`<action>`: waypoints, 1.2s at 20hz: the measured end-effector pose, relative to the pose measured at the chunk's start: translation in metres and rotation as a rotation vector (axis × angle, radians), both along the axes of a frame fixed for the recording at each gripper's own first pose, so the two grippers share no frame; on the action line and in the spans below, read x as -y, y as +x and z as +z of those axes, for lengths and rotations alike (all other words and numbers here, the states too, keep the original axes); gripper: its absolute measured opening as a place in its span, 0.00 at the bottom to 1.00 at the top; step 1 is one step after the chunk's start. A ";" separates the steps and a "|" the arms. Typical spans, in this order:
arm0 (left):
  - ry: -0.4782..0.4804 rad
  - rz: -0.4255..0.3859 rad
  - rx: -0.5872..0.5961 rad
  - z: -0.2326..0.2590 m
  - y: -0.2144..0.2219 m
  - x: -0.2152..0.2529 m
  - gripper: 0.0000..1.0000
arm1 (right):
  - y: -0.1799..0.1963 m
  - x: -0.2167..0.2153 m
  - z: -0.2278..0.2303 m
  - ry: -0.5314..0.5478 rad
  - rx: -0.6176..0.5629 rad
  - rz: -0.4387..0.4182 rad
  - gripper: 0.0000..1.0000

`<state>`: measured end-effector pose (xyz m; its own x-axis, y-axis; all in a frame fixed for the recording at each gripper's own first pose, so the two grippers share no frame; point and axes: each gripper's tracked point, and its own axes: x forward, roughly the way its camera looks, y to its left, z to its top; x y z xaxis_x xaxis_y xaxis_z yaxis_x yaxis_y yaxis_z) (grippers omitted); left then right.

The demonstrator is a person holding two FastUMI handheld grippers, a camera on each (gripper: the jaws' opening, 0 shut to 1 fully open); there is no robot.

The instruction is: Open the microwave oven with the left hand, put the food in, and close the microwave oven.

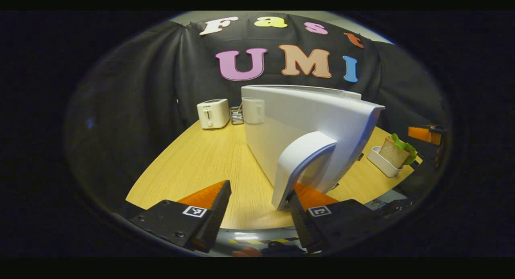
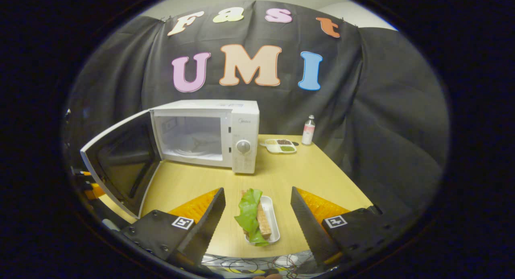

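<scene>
Both grippers stand with fingers apart. Left gripper (image 1: 259,214) sits at the door handle (image 1: 299,166), door (image 2: 120,166) swung wide. Sandwich tray (image 2: 259,220) lies between the right gripper (image 2: 257,214) fingers; advise gripping its rim squarely before lifting toward the microwave (image 2: 205,134).

1. In your left gripper view, the open microwave door (image 1: 314,126) hides the oven's cavity and part of the tabletop (image 1: 201,162) behind it.
2. You can't tell whether your left gripper (image 1: 259,206) touches the door handle (image 1: 299,166).
3. The sandwich (image 1: 396,150) sits half cut off at the rim there.
4. The far dish's (image 2: 280,146) contents are too small to identify.
</scene>
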<state>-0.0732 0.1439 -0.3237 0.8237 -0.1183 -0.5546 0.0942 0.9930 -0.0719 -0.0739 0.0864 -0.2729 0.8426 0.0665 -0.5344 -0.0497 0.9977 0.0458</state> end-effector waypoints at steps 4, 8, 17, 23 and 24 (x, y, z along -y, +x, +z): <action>0.015 -0.011 0.055 0.025 -0.002 -0.004 0.81 | -0.007 -0.003 -0.022 -0.040 -0.046 0.034 0.99; 0.038 0.024 0.093 0.053 -0.002 -0.021 1.00 | -0.010 -0.007 -0.044 -0.062 -0.084 0.050 1.00; 0.089 0.019 0.080 0.072 -0.022 -0.035 0.99 | -0.003 -0.007 -0.083 -0.064 -0.161 0.031 1.00; 0.103 0.054 0.086 0.087 -0.043 -0.061 0.98 | 0.001 -0.009 -0.101 -0.081 -0.203 0.045 0.91; 0.116 0.069 0.085 0.089 -0.047 -0.069 0.99 | 0.001 -0.010 -0.103 -0.084 -0.204 0.049 0.91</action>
